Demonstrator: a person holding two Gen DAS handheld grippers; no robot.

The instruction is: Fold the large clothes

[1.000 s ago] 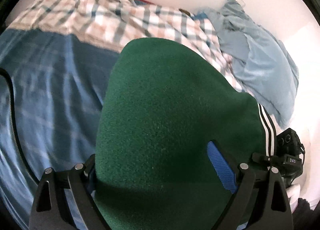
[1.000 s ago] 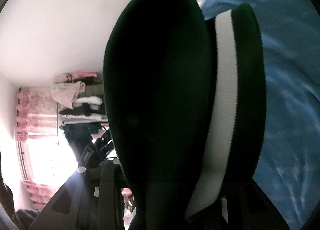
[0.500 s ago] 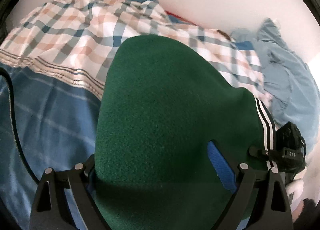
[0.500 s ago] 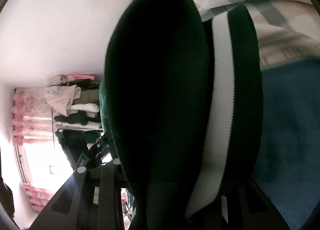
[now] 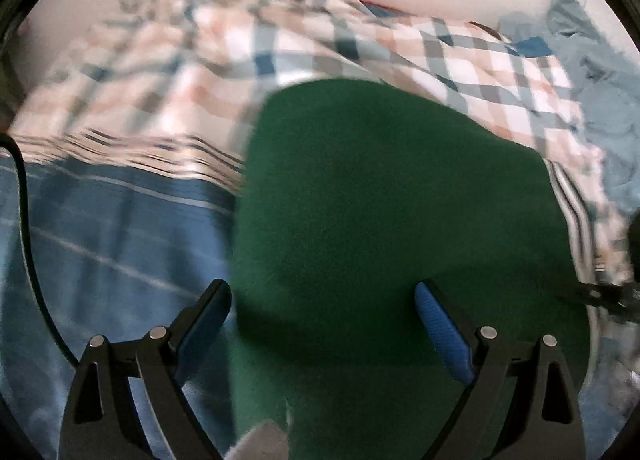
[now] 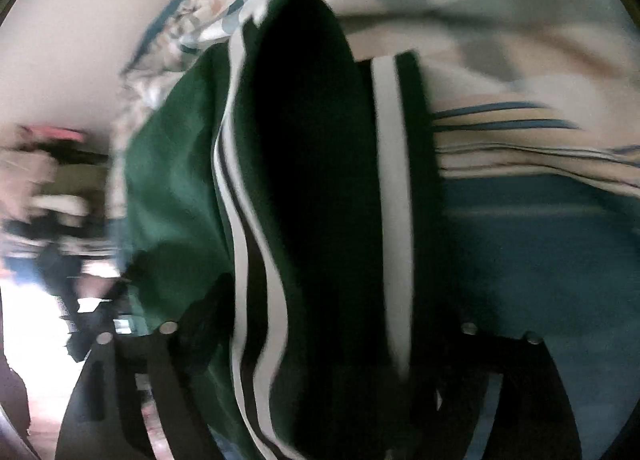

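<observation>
Plainly, the bed (image 5: 100, 252) under its heaped checked quilt (image 5: 360, 48) is a soft, uneven landing, so the bundle could slump open on release. The green garment (image 5: 380, 220), fleecy and doubled over with white-striped trim, sits where the blue cover meets the quilt. The right gripper (image 6: 320, 324) has just been opening, cloth between its fingers. The left gripper (image 5: 320, 292) stands wide around the cloth, and I cannot tell whether it is gripping.

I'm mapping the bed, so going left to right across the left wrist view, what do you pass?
Black cable → blue striped bedsheet → green garment → its white-striped trim → grey-blue clothing at the right edge.
</observation>
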